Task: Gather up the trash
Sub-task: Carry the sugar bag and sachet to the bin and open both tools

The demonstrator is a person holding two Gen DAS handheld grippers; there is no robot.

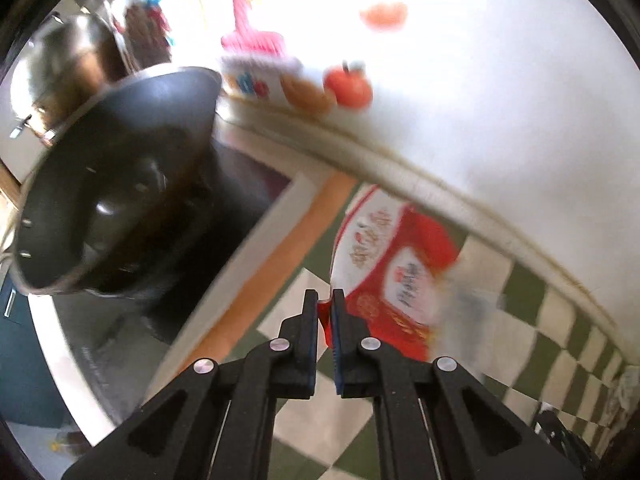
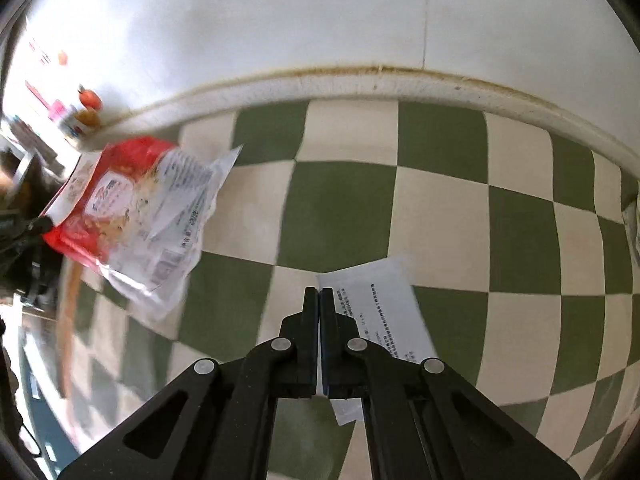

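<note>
Nothing reads cleanly for you here. The red snack wrapper point(image 1: 384, 256) just ahead of your left claw carries Chinese characters, blurred beyond reading. The white paper slip point(image 2: 380, 308) beside your right claw shows printed lines too small to read.

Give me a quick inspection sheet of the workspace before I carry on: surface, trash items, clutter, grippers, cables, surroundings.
Surface: green and cream checkered cloth, running up to a white wall.
Job's things: red snack wrapper lifted off the cloth; white printed paper slip at the right gripper.
Clutter: dark wok on a stove at left; small red and orange items by the wall, blurred.
Grippers: left gripper shut on the wrapper's edge; right gripper shut on the slip's edge.
Cables: nothing seen.
Surroundings: white wall with a stained baseboard; bright glare at upper left.
</note>
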